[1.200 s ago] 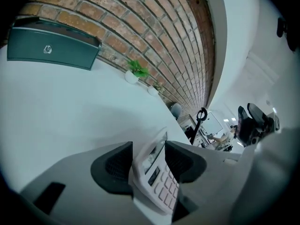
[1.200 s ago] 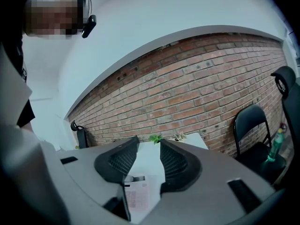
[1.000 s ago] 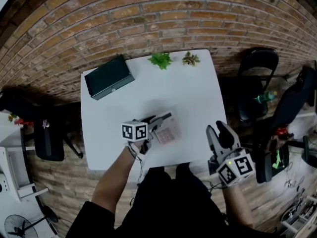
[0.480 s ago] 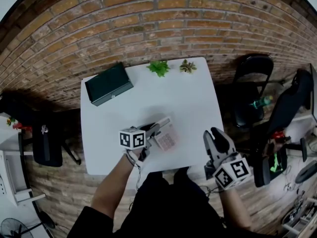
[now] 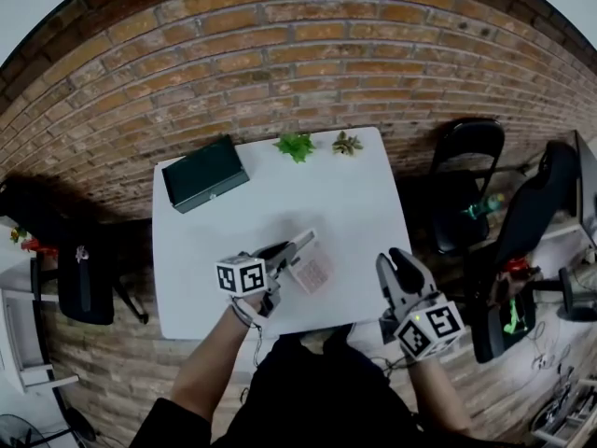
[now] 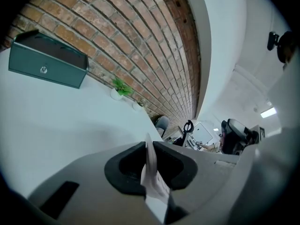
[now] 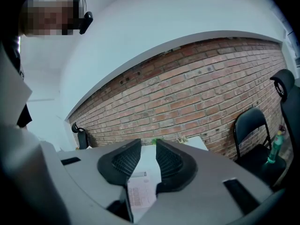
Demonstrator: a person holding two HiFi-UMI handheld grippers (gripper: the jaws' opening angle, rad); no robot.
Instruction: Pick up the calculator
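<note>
One edge only: we pinch the light, stiff, probably slick calculator (image 5: 313,272) in the left gripper (image 5: 300,244). The right gripper (image 5: 399,263), jaws just closing partway, is empty.

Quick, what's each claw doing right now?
Left gripper: shut on the calculator.
Right gripper: open, holding nothing, though its jaws have just been closing.

White marker cube (image 5: 241,275); seemingly black sleeve (image 5: 170,426)

The white square table (image 5: 359,208) stands with its far edge near a brick wall (image 5: 280,54). A dark green box (image 5: 205,173) lies askew at its far left corner. Two small plants sit side by side at the far edge: a green plant (image 5: 296,146) and a paler plant (image 5: 347,143).
</note>
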